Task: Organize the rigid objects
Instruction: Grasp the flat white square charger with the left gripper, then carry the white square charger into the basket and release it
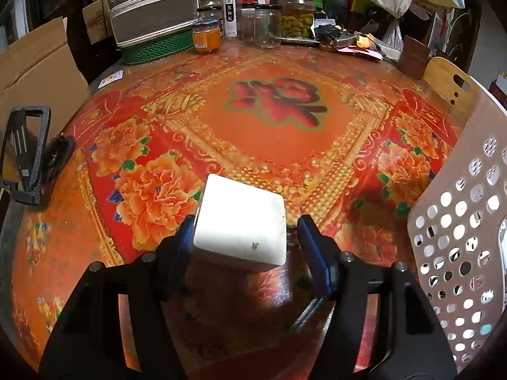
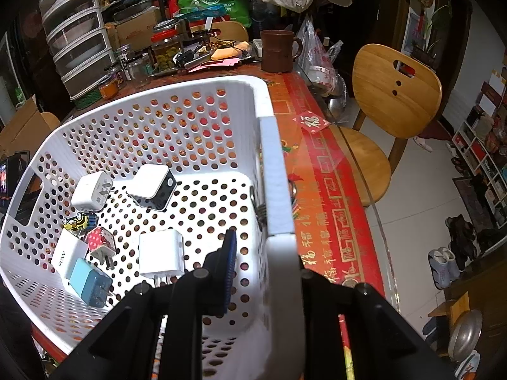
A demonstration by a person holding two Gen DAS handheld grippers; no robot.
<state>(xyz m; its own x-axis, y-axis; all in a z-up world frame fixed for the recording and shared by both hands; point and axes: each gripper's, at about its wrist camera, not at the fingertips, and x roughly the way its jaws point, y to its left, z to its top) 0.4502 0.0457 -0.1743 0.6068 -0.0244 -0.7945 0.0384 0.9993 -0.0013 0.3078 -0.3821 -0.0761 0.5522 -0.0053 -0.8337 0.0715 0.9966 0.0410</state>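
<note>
While the left gripper (image 1: 245,240) is pointing down at the flowered surface (image 1: 272,145), a white cube-shaped charger (image 1: 240,221) is sitting between its blue pads; the left pad is touching the cube's side and the right pad is standing just apart from it, so the jaws are not yet pinching it. The right gripper (image 2: 263,272) is pressing together on the white basket (image 2: 275,171) at its near wall, one finger inside and one outside. Several chargers are lying on the basket's floor, among them a blue charger (image 2: 90,281).
</note>
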